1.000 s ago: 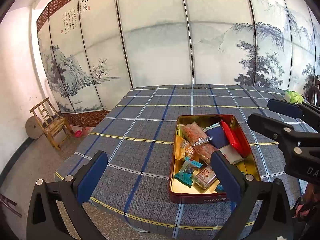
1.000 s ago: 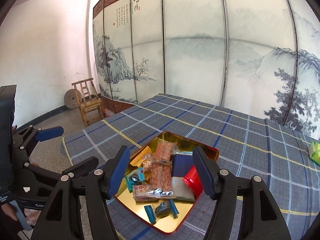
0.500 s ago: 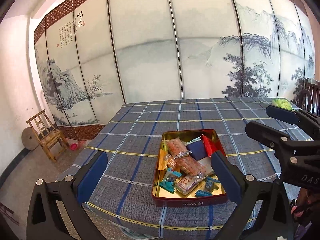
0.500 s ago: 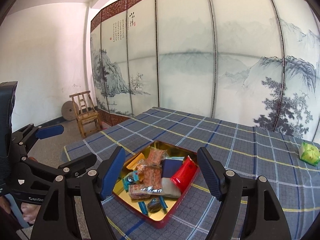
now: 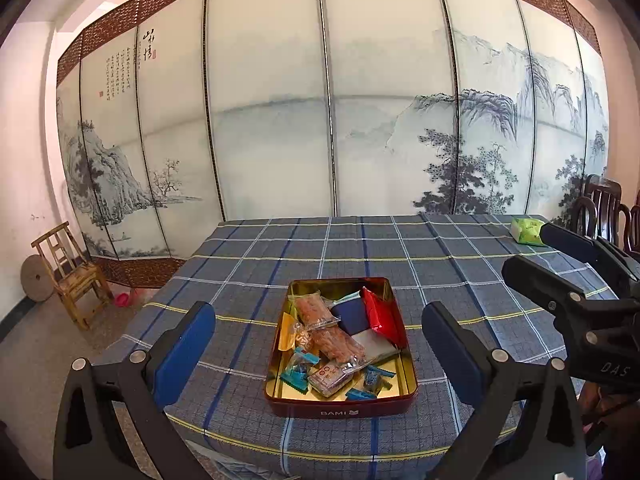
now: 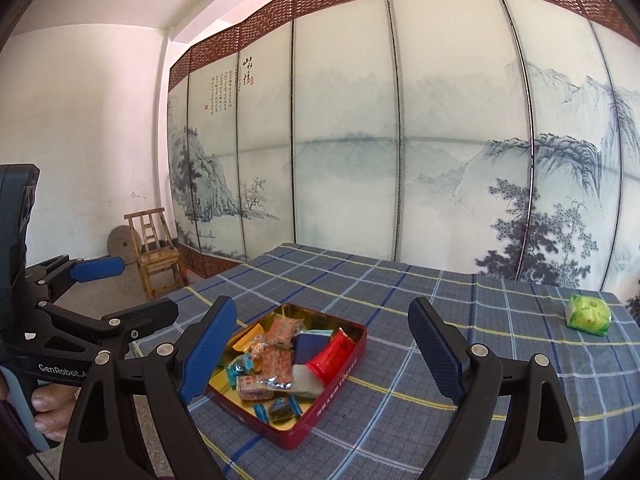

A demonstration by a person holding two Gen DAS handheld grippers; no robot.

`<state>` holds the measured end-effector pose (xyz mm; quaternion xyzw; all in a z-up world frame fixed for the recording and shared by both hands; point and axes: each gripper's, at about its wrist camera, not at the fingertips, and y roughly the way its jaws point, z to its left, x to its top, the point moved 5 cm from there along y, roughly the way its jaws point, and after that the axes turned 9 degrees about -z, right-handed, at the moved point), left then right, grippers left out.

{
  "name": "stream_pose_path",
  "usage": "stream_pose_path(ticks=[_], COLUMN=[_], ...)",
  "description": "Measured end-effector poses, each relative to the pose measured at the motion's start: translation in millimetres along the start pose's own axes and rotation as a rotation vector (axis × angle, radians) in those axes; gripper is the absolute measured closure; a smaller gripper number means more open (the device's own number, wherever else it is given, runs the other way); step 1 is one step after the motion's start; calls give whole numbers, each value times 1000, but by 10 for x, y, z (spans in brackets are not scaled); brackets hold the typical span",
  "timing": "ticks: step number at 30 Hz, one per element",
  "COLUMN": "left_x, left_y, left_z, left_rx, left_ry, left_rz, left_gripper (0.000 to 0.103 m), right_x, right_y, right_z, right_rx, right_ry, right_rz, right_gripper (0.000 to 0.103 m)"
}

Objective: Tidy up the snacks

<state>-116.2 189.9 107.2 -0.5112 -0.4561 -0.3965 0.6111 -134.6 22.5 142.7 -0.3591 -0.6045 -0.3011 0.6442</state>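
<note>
Left wrist view: left tongs (image 5: 318, 338) spread apart, empty, above red rectangular metal tin (image 5: 342, 406) of wrapped snacks on plaid-clothed worktop (image 5: 248, 276). Right wrist view: right tongs (image 6: 322, 344) apart, empty; green packet (image 6: 589, 315) far right.

— What stands behind the table (image 5: 248, 264)?
— A folding screen (image 5: 332, 120) painted with misty mountains.
— And by the white wall (image 6: 80, 140)?
— A small wooden chair (image 6: 154, 246), a round millstone (image 6: 120, 242).
</note>
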Motion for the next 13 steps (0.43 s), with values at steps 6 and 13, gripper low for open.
stream_pose_path(ticks=[6,13], left_x=[-132,-245], left_y=[64,159], left_z=[-30,-47], left_rx=[-6,50], left_ry=[-9,17], left_rz=[25,48], left_gripper=[0,0], right_x=[-104,-417], right_y=[-2,120], right_z=[-96,-355], right_rx=[-16,-36], right_ry=[9,63], right_rz=[31,129], right_gripper=[11,8])
